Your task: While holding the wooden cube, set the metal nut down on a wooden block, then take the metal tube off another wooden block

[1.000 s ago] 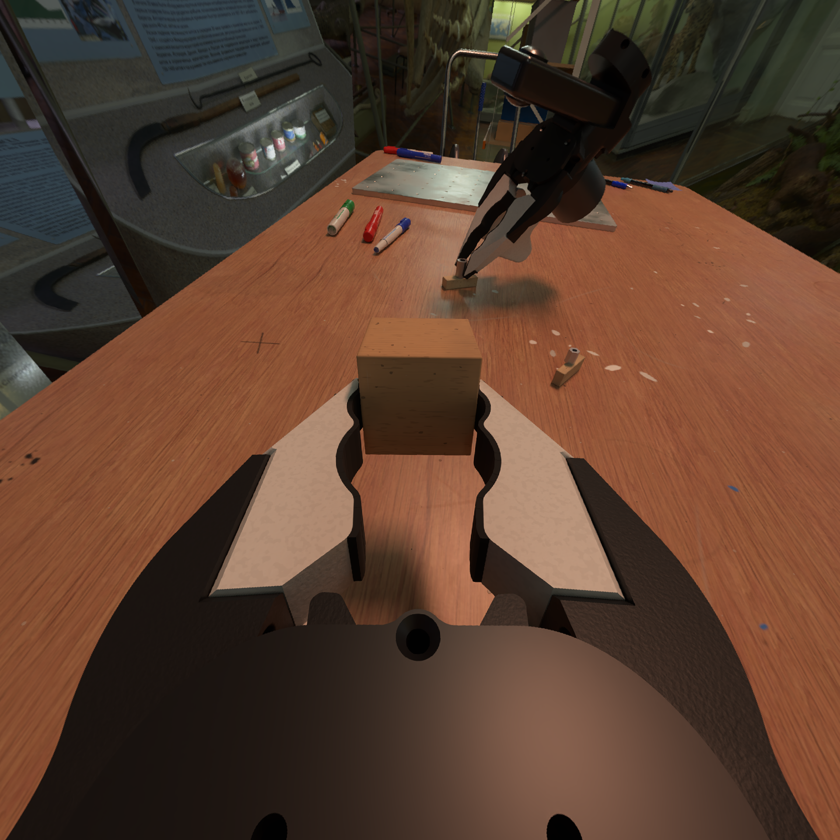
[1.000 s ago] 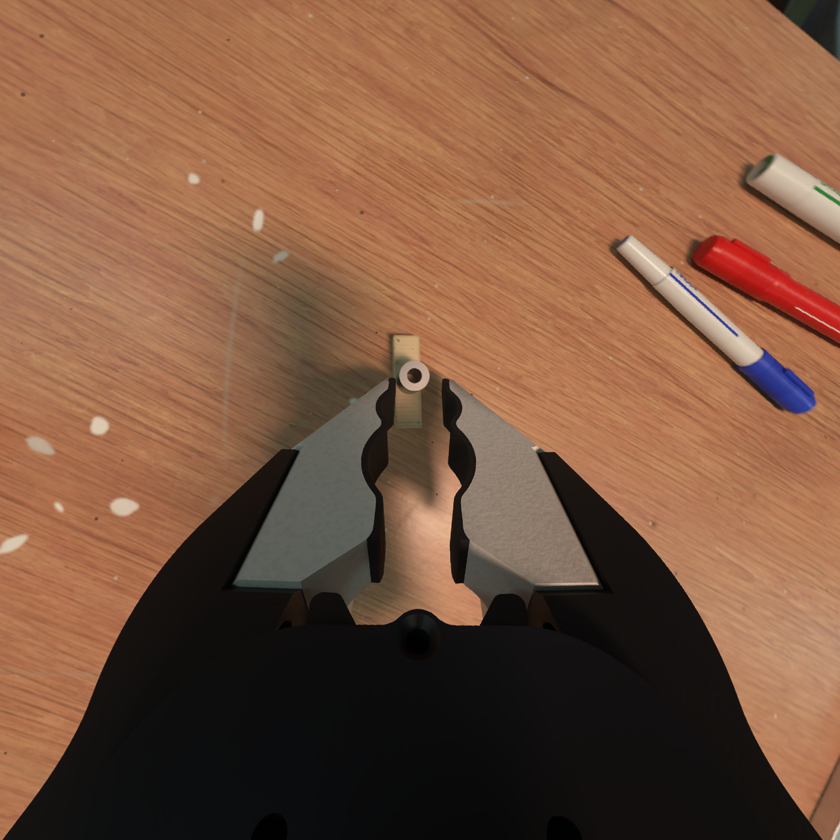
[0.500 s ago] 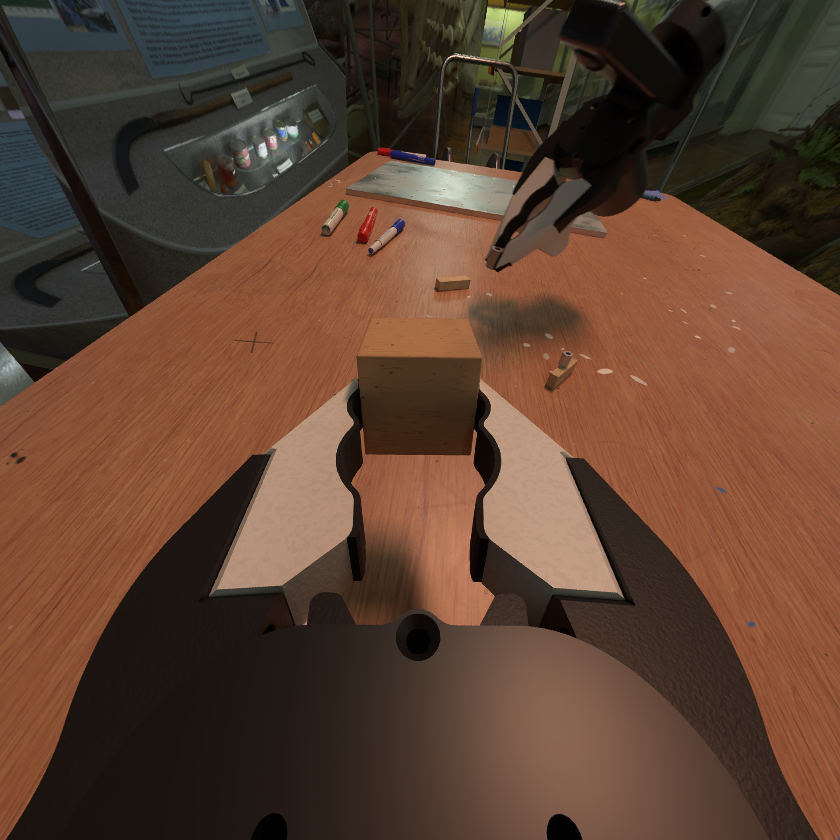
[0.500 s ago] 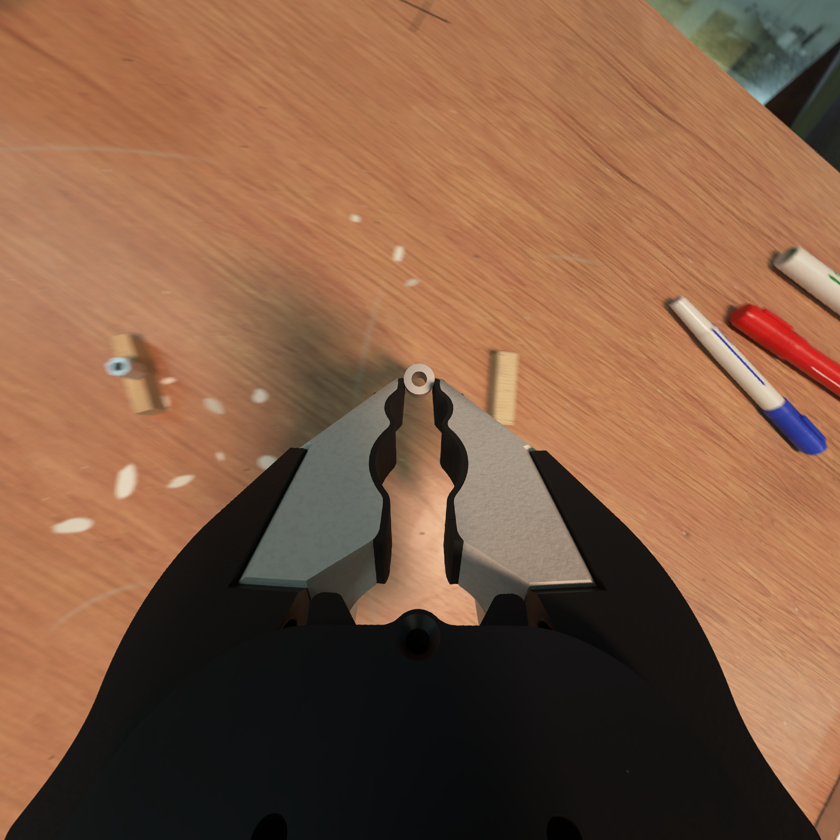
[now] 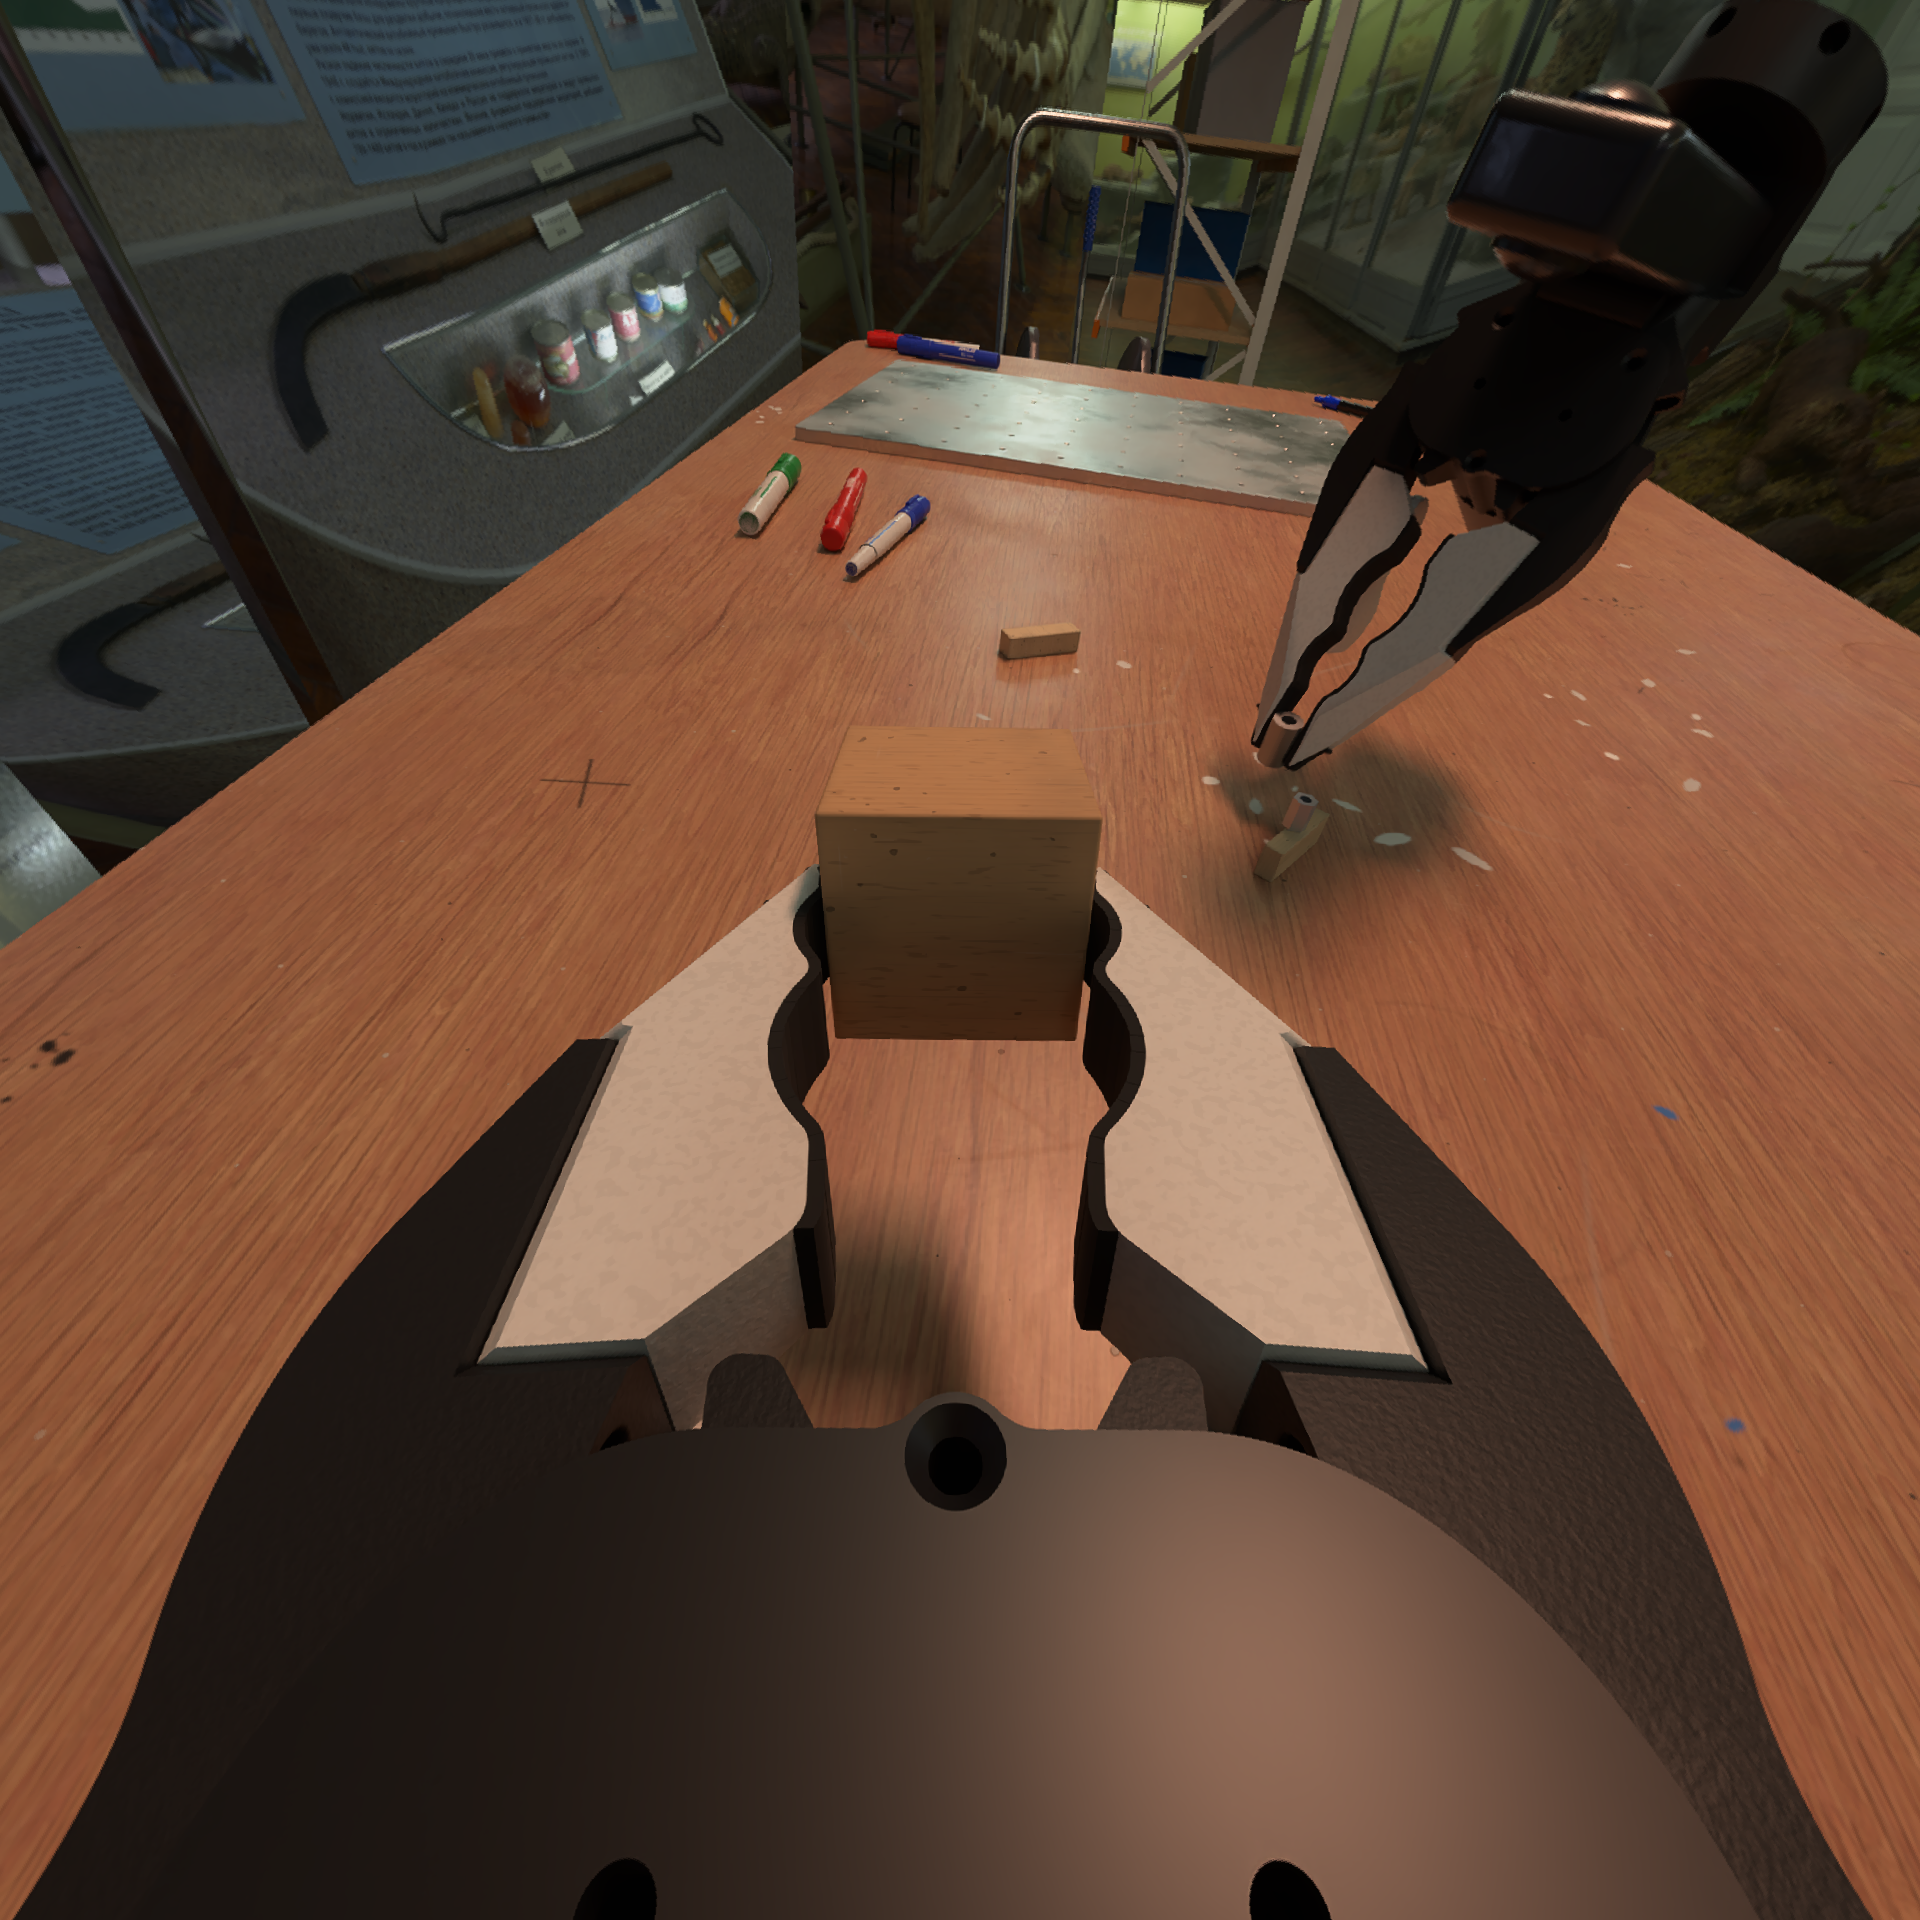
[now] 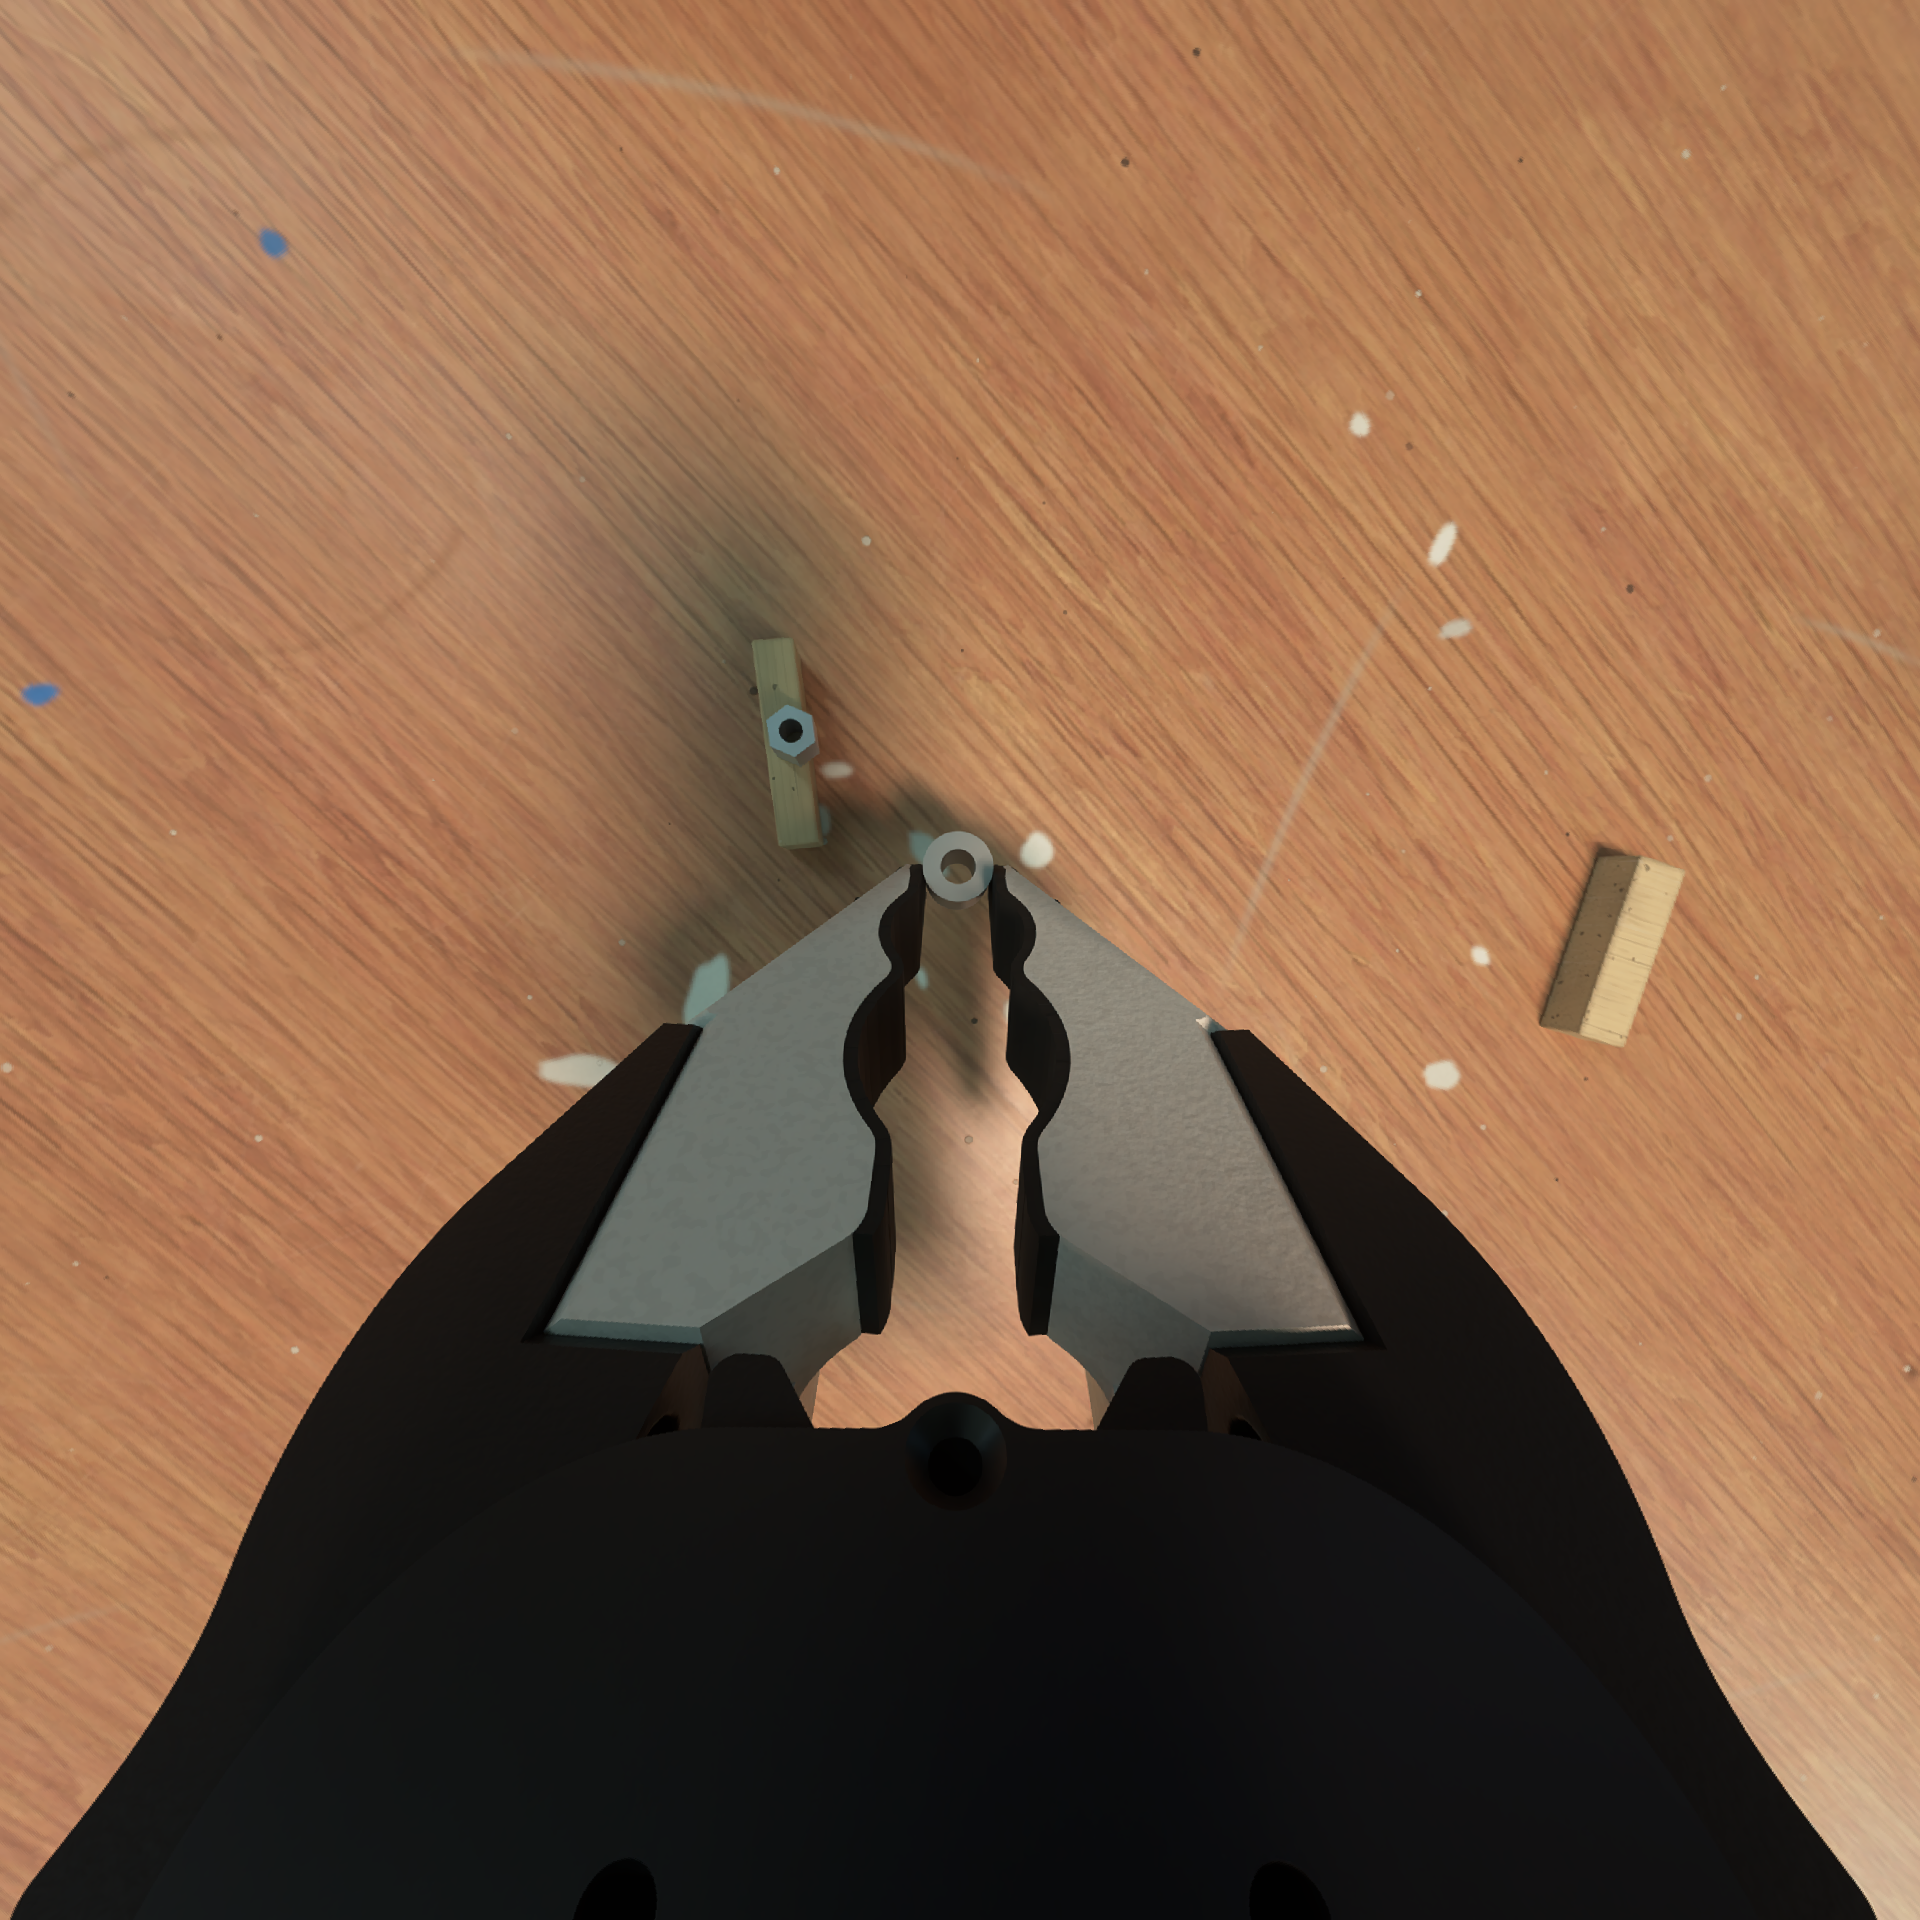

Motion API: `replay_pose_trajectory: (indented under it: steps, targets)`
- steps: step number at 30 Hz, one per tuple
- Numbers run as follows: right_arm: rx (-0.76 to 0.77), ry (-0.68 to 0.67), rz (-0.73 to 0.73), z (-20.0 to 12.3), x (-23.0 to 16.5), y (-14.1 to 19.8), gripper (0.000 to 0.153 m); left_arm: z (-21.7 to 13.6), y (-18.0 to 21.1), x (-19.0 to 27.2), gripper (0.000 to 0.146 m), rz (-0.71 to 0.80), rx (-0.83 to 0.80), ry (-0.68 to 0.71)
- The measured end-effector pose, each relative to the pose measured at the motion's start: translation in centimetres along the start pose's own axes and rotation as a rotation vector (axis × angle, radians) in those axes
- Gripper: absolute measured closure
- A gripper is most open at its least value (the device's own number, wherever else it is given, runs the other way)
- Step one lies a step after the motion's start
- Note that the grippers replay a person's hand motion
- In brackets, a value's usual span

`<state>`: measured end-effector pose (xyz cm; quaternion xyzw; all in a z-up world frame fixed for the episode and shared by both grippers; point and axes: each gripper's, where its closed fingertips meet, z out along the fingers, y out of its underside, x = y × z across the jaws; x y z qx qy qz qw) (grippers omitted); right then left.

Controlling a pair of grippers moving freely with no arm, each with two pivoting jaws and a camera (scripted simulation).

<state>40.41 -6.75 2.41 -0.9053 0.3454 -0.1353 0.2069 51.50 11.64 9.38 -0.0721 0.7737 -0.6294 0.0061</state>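
Note:
My left gripper (image 5: 956,909) is shut on the wooden cube (image 5: 956,821) and holds it just above the table. My right gripper (image 6: 956,885) is shut on the small metal tube (image 6: 956,864), which stands end-on at its fingertips; in the left wrist view the tube (image 5: 1280,732) hangs just above the table. The metal nut (image 6: 790,730) sits on a thin wooden block (image 6: 787,743), a little left of and beyond the tube. It also shows in the left wrist view (image 5: 1304,805). A second wooden block (image 6: 1612,951) lies bare to the right.
The bare block (image 5: 1039,641) lies mid-table. Green (image 5: 769,494), red (image 5: 844,507) and blue (image 5: 886,535) markers lie at the back left. A grey metal plate (image 5: 1081,426) lies along the far edge. White flecks dot the wooden table (image 5: 416,935).
My right gripper closed on the tube, lifted it off the now bare block and carried it over beside the block with the nut. My left gripper still holds the cube.

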Motion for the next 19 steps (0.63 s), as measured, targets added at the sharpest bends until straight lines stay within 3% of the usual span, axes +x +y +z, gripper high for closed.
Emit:
replay_pose_trajectory:
  steps: [7,14,19]
  targets:
    - [0.073,0.042,0.060,-2.5,1.5,0.1,0.141,0.0,0.0,0.0,0.099,0.007,0.004,-0.004]
    - [0.068,0.312,0.305,-5.0,10.6,2.0,0.141,0.0,0.0,0.0,0.099,0.004,0.000,-0.002]
    - [0.008,0.302,0.382,-3.4,14.0,3.2,0.141,0.0,0.0,0.0,0.099,-0.001,0.001,0.000]
